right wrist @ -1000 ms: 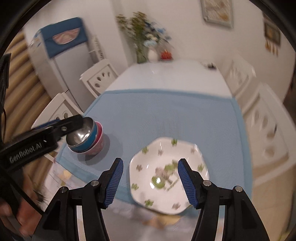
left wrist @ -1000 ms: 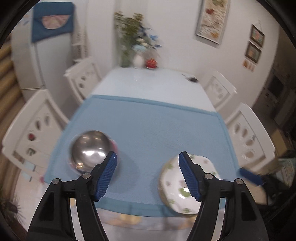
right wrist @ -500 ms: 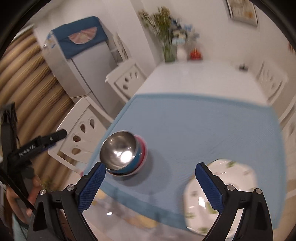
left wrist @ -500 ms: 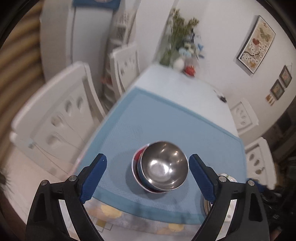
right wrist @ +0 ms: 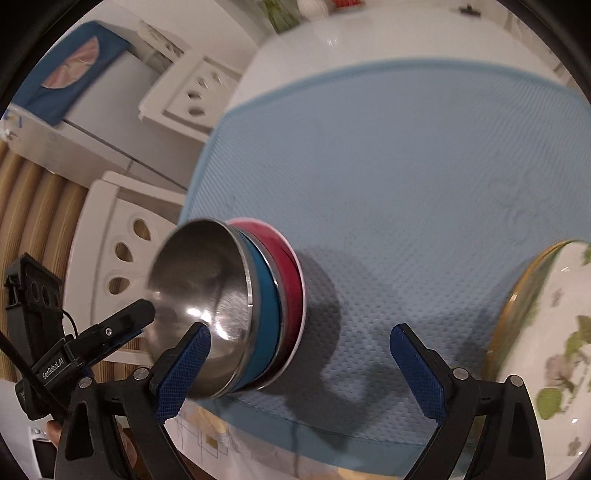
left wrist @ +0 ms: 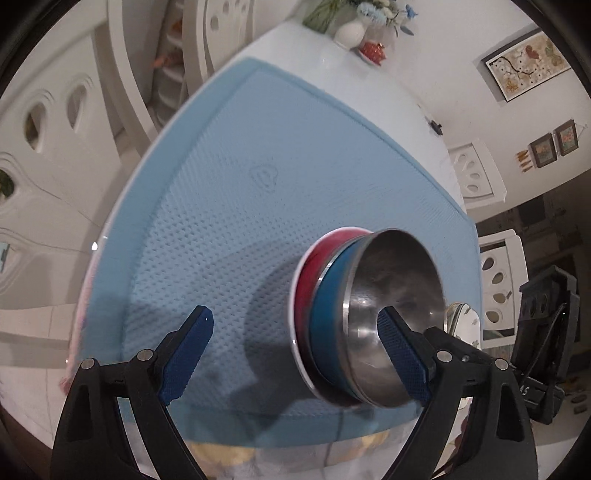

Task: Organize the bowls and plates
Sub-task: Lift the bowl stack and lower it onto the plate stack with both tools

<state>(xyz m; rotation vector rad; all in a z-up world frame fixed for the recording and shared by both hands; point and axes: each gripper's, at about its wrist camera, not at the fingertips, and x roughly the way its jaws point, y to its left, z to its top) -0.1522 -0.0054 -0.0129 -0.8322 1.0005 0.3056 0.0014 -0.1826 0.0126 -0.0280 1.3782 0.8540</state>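
Note:
A stack of three nested bowls stands on the blue mat [left wrist: 240, 177] near the table's front edge: a steel bowl [left wrist: 395, 295] on top, a blue bowl [left wrist: 327, 306] under it, a red bowl [left wrist: 314, 266] at the bottom. The stack also shows in the right wrist view [right wrist: 207, 295]. My left gripper [left wrist: 295, 350] is open wide, its right finger [left wrist: 402, 350] at the steel bowl's rim. My right gripper [right wrist: 301, 365] is open wide, its left finger [right wrist: 181, 373] in front of the steel bowl. A white floral plate [right wrist: 554, 332] lies on the mat to the right.
White chairs [left wrist: 48, 122] stand along the table's left side and more [left wrist: 472, 173] on the right. A vase of flowers [left wrist: 351, 29] and a red item [left wrist: 373, 50] sit at the table's far end. A fridge [right wrist: 92, 99] stands at the left.
Both grippers have dropped low and close to the bowl stack from either side. The plate has slid to the right edge of the right wrist view.

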